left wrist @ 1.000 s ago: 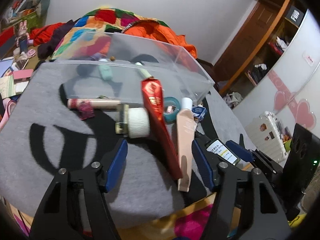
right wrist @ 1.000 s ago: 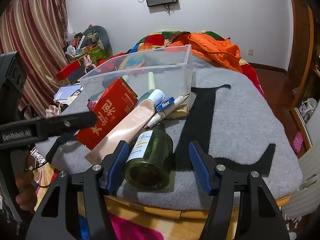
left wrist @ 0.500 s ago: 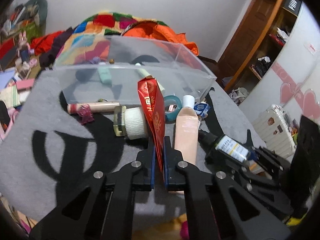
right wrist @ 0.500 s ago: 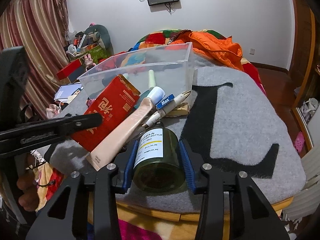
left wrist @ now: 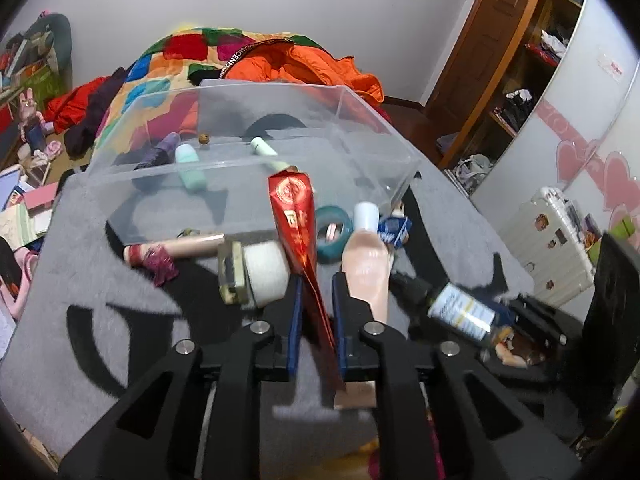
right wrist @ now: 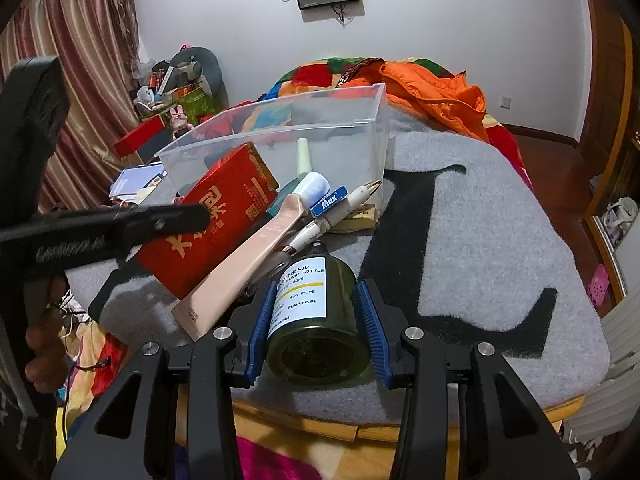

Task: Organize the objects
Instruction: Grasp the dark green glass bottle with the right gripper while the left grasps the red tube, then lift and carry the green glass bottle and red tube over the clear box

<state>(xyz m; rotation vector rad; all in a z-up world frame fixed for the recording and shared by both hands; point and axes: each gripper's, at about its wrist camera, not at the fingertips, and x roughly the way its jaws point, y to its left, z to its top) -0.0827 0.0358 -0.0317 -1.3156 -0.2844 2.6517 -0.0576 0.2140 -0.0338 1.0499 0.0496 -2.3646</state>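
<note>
My left gripper [left wrist: 315, 280] is shut on a flat red packet [left wrist: 295, 216] and holds it on edge above the grey mat; the packet's broad face shows in the right wrist view [right wrist: 208, 216]. My right gripper [right wrist: 316, 292] is shut on a dark green pump bottle [right wrist: 316, 320] with a white label, lying base toward the camera; it also shows in the left wrist view [left wrist: 460, 312]. A clear plastic bin [left wrist: 248, 160] stands behind, holding a few small tubes. A beige tube [left wrist: 366, 264] lies between packet and bottle.
On the grey mat [right wrist: 460, 248] lie a white-capped jar [left wrist: 260, 276], a teal tape roll [left wrist: 332, 236], a pink-ended stick [left wrist: 172, 248], a blue "Max" box [right wrist: 330, 202] and a pen [right wrist: 340, 212]. Bedding is piled behind the bin. The mat's front edge is close.
Both grippers closed from open: the left onto the red packet, the right onto the green bottle. Both objects have risen slightly, and the packet now stands more upright.
</note>
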